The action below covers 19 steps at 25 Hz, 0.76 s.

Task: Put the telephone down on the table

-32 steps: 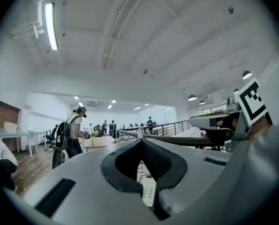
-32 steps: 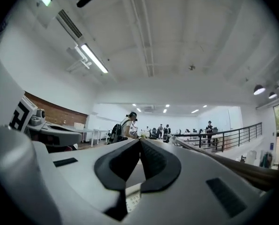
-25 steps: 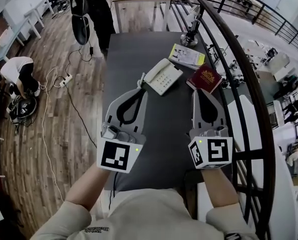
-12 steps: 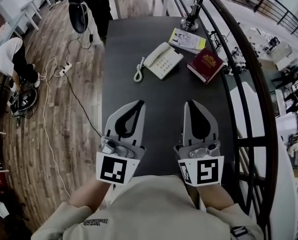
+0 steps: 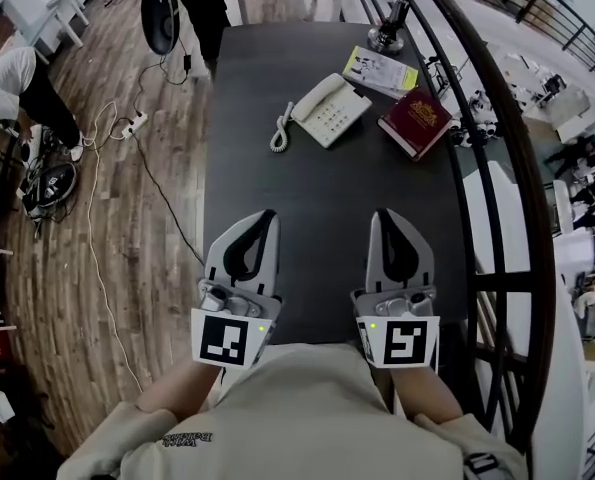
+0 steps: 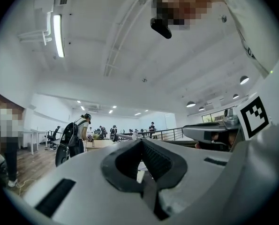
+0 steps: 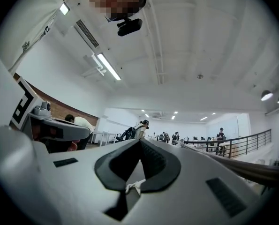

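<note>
A cream telephone (image 5: pixel 325 109) lies flat on the dark table (image 5: pixel 307 193), its handset on the cradle and its coiled cord (image 5: pixel 280 134) trailing to the left. Both grippers hover low over the table's near end, well short of the telephone and side by side. My left gripper (image 5: pixel 268 214) has its jaws meeting at the tip and holds nothing. My right gripper (image 5: pixel 385 214) is likewise shut and empty. In the left gripper view the left gripper (image 6: pixel 140 140) points level across the room, as does the right gripper (image 7: pixel 140 139) in the right gripper view.
A maroon book (image 5: pixel 415 120) and a yellow-white booklet (image 5: pixel 379 70) lie right of the telephone, and a lamp base (image 5: pixel 387 36) stands at the far end. A black railing (image 5: pixel 499 168) runs along the table's right side. Cables and a crouching person (image 5: pixel 12 78) are on the floor at left.
Both grippers have drawn back toward my body and sunk lower, away from the telephone. The telephone has stayed in place on the table.
</note>
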### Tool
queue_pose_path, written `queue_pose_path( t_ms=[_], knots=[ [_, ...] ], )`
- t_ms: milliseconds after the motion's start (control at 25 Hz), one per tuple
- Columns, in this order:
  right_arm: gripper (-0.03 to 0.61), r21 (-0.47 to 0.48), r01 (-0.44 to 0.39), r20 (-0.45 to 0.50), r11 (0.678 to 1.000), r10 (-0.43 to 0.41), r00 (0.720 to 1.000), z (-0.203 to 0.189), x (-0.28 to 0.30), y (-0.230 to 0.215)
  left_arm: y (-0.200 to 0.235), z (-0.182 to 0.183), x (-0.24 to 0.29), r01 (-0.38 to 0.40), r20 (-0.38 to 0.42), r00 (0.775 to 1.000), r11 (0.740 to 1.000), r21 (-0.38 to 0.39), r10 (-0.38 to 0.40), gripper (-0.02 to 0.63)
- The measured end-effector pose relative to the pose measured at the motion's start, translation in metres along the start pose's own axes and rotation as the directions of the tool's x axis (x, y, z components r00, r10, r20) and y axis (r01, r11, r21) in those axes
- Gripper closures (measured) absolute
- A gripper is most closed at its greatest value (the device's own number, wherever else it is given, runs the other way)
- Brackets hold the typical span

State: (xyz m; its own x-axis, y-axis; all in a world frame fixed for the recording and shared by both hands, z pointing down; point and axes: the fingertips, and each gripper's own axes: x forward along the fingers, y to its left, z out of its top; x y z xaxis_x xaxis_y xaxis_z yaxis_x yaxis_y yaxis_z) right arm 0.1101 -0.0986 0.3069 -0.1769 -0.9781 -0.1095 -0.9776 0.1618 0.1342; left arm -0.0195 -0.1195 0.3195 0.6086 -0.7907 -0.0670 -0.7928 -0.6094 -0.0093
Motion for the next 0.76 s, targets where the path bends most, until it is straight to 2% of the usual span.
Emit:
queue_pose_path(
  t_ms=[320, 560, 760],
  knots=[
    [0.577, -0.029, -0.019, -0.008, 0.999, 0.019, 1.0, -0.006, -0.001, -0.005, -0.008, -0.009, 0.001, 0.015, -0.047, 0.999, 1.0, 0.01, -0.014, 0.611],
    [0.577, 0.025, -0.022, -0.013, 0.999, 0.023, 1.0, -0.008, 0.001, -0.003, -0.009, -0.013, 0.002, -0.003, -0.062, 0.998, 1.0, -0.002, 0.003, 0.611],
    [0.577, 0.035, -0.023, 0.0, 0.999, 0.023, 1.0, -0.002, 0.003, -0.001, -0.019, -0.008, 0.007, 0.046, -0.046, 0.998, 0.999, -0.002, -0.046, 0.611]
  ],
)
